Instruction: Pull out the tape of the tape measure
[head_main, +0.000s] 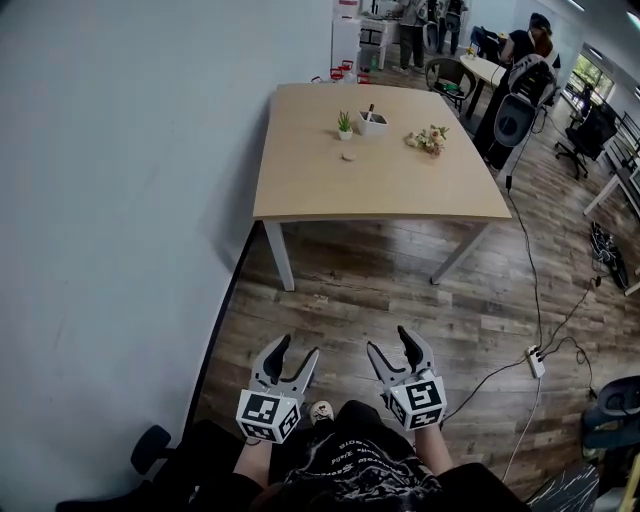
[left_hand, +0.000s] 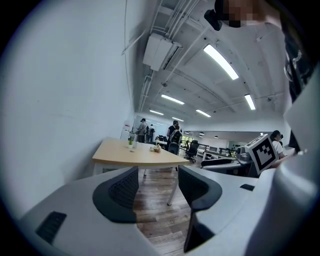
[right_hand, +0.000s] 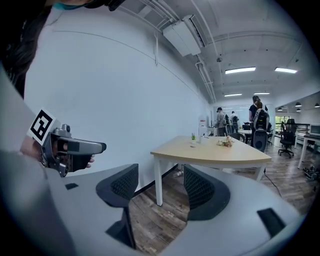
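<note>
Far ahead stands a light wooden table (head_main: 400, 190). A small pale round thing (head_main: 348, 156) lies on it; it is too small to tell whether it is the tape measure. My left gripper (head_main: 296, 350) and right gripper (head_main: 390, 342) hang close to my body, low over the wooden floor and well short of the table. Both stand open with nothing between the jaws. In the left gripper view the left gripper (left_hand: 157, 185) points at the table (left_hand: 125, 155). The right gripper view shows the right gripper (right_hand: 160, 187) aimed at the table (right_hand: 210, 152) too.
A small potted plant (head_main: 345, 124), a white box (head_main: 373, 122) and a bunch of flowers (head_main: 429, 139) share the tabletop. A white wall (head_main: 120, 200) runs along the left. A power strip (head_main: 536, 362) with cables lies on the floor at right. Office chairs and people are at the back.
</note>
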